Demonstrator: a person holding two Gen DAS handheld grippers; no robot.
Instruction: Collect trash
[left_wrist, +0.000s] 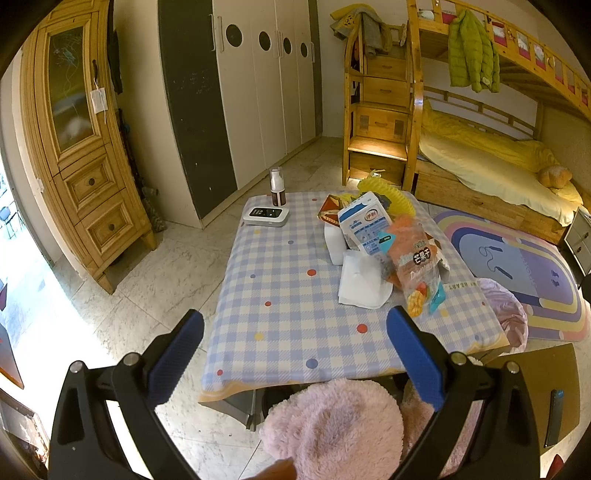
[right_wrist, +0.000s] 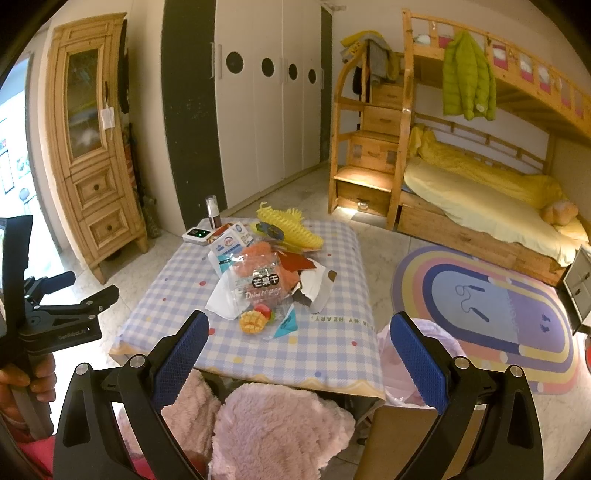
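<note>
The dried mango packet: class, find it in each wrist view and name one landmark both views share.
Left wrist view: the dried mango packet lies right of centre on the checked table, at the near end of the trash pile.
Right wrist view: it lies near the centre, between the open jaws' tips and further off.
Shared landmark: the green jacket hanging on the bunk bed.

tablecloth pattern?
Blue-and-white check with scattered coloured dots; tablecloth shows best in the left wrist view.
</note>
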